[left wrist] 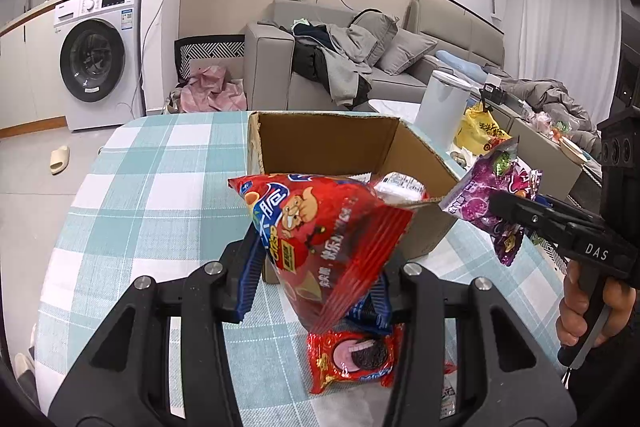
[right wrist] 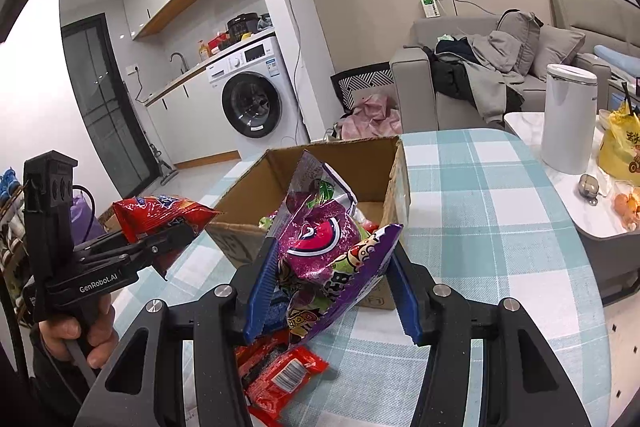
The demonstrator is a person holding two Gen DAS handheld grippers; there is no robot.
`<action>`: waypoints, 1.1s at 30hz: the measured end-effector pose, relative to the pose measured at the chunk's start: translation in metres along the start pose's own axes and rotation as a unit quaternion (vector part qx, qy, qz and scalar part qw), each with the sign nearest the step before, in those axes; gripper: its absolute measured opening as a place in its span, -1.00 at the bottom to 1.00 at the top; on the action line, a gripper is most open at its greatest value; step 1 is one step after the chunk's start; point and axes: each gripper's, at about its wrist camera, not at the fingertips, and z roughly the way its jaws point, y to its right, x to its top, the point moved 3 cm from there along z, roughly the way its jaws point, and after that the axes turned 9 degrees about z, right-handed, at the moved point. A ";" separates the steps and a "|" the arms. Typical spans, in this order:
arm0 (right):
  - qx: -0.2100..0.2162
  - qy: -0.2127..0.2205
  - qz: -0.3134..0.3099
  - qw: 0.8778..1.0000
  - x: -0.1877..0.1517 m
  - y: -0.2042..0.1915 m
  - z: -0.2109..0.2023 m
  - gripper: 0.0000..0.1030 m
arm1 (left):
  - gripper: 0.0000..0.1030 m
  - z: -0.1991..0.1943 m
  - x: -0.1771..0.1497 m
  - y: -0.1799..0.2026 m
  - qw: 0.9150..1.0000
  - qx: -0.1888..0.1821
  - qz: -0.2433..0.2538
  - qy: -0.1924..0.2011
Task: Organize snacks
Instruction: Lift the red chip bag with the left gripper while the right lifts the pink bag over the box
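My left gripper is shut on a red chip bag and holds it above the table, just in front of the open cardboard box. My right gripper is shut on a purple candy bag, also lifted near the box, which holds several snacks. The right gripper shows in the left wrist view with the purple bag. The left gripper shows in the right wrist view with the red bag. A red cookie packet lies on the checked tablecloth below.
A red snack packet lies on the table under the right gripper. A white canister and a yellow bag stand on a side table to the right. A sofa and a washing machine are behind.
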 end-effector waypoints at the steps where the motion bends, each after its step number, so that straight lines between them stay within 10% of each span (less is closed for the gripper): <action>1: 0.000 0.002 0.001 1.000 0.002 0.000 0.000 0.04 | -0.18 0.001 0.001 0.001 1.000 -0.001 0.000 0.000; 33: -0.001 -0.006 0.022 1.000 0.044 -0.009 0.047 0.04 | -0.18 0.074 0.072 -0.008 1.000 0.012 0.011 0.004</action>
